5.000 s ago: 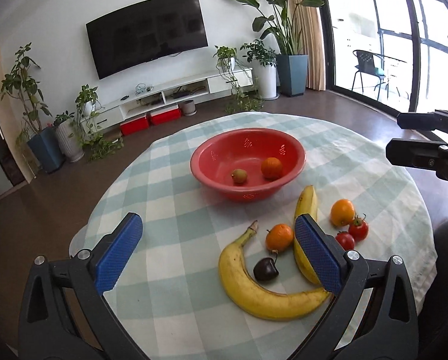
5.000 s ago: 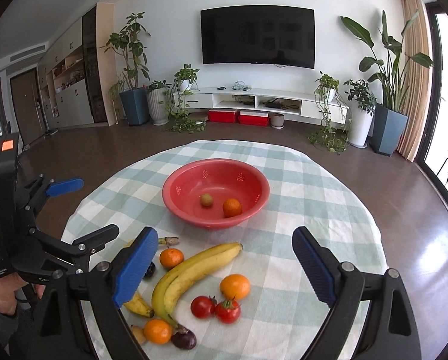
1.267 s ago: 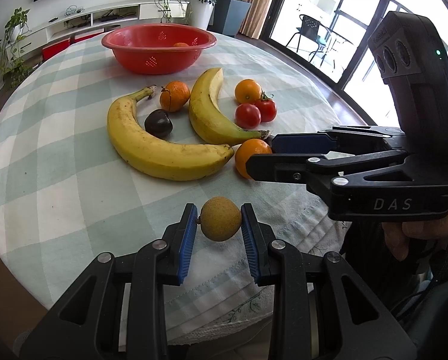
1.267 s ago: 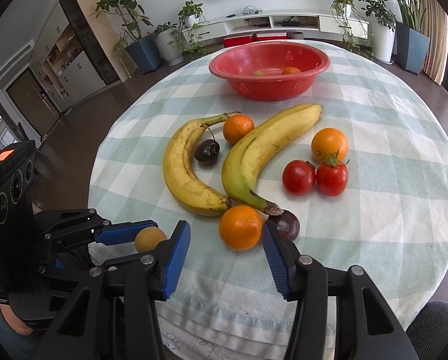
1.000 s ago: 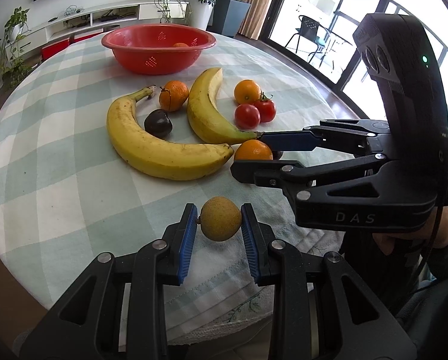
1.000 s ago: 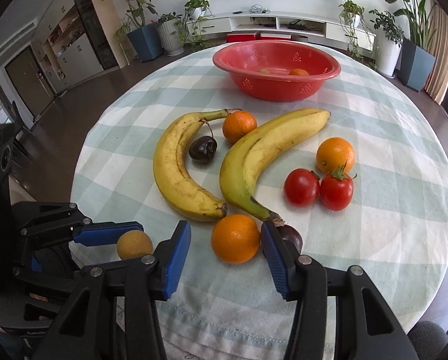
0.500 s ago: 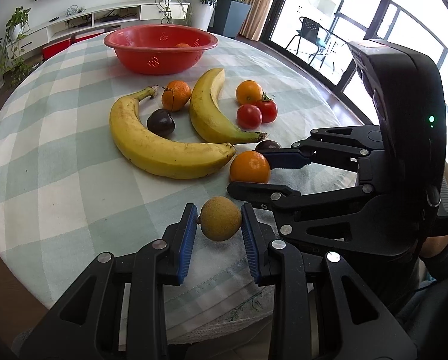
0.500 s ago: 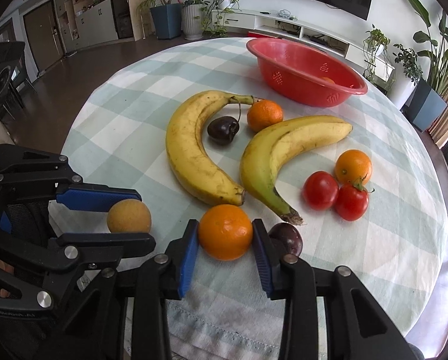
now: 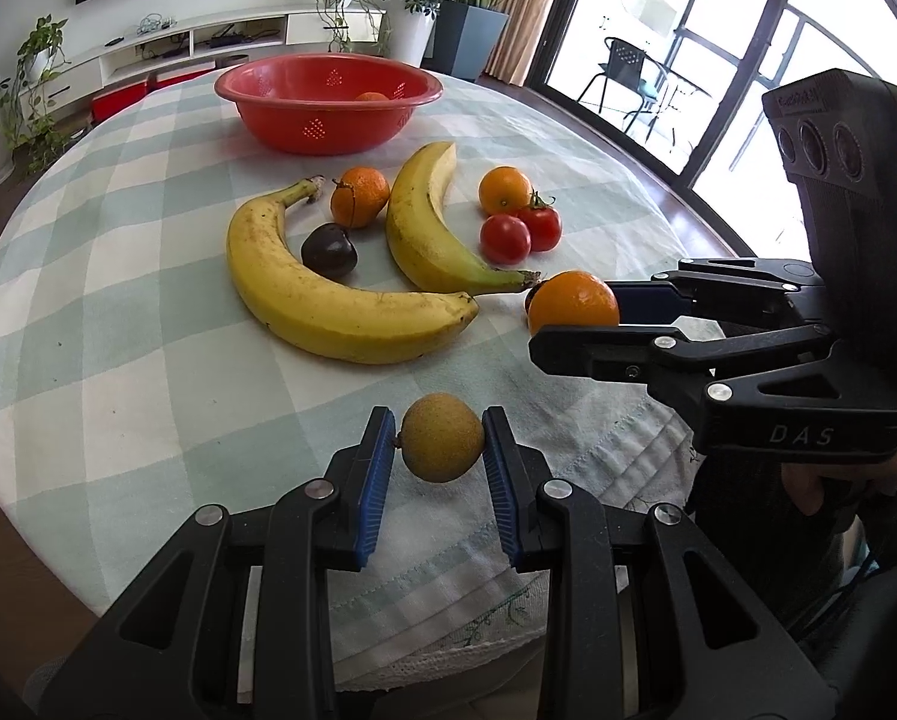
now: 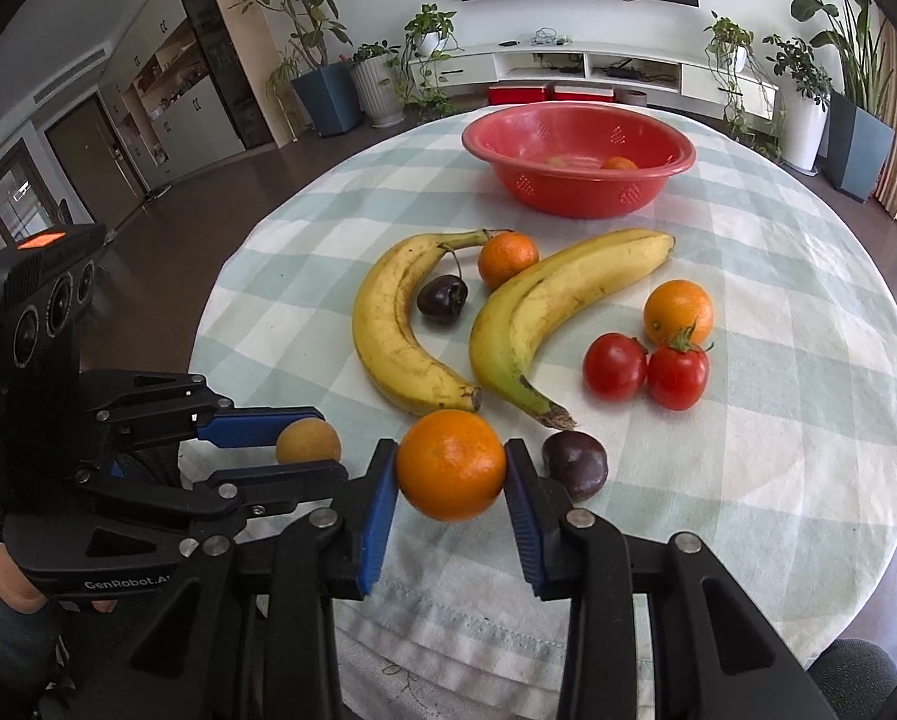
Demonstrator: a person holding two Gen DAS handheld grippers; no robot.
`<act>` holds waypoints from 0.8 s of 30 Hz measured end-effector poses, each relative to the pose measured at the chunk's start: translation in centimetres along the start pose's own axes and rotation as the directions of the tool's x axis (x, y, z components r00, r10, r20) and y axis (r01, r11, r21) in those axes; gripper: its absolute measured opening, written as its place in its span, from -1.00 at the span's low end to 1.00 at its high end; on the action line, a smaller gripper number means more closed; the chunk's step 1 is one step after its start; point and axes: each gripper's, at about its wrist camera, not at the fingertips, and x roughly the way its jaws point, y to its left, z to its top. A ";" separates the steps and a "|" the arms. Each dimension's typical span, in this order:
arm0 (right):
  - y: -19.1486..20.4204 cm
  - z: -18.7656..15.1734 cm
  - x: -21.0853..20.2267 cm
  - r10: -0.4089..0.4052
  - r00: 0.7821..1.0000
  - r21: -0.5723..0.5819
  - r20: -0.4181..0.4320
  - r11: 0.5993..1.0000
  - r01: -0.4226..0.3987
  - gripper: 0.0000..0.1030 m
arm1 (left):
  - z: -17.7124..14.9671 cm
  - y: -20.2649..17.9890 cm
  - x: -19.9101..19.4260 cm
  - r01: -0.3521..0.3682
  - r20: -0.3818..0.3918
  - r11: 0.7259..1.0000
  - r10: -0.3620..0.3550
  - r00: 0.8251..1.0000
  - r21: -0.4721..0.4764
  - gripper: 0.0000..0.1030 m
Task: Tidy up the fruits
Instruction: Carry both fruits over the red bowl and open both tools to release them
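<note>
Left wrist view: the left claw (image 9: 440,450) is clamped on a small tan-brown round fruit (image 9: 442,437), blue pads pressing both its sides, just above the near edge of a round table (image 9: 106,372) w/ a green-and-white checked cloth. To the right, the right claw (image 9: 574,315) reaches in from the side w/ an orange (image 9: 573,300) pinched between its pads; a hand (image 9: 820,486) grips that tool from below. Beyond lie two bananas (image 9: 328,294), a dark plum (image 9: 328,249) between them, a mandarin (image 9: 360,195) near their far ends, another orange fruit (image 9: 505,189) touching two tomatoes (image 9: 520,232), and at the far side a red bowl (image 9: 322,120) w/ one orange fruit showing over its rim. Right wrist view: the right claw (image 10: 450,471) grips the orange (image 10: 450,463), pads tight on both sides, over the near part of the table (image 10: 808,420). A second dark plum (image 10: 575,463) sits just right of it, next to the right-hand pad. At left, the left claw (image 10: 304,450) holds the tan fruit (image 10: 308,443) near the table's edge. Bananas (image 10: 544,306), tomatoes (image 10: 646,369) and red bowl (image 10: 574,192) lie farther back; the bowl holds two small fruits, only partly visible.
</note>
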 end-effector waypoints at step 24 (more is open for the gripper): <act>-10.4 15.5 -3.5 -0.046 0.975 0.072 0.216 0.997 0.031 -0.26 | 19.2 5.4 0.2 -0.099 0.107 0.993 0.092 0.990 0.062 -0.46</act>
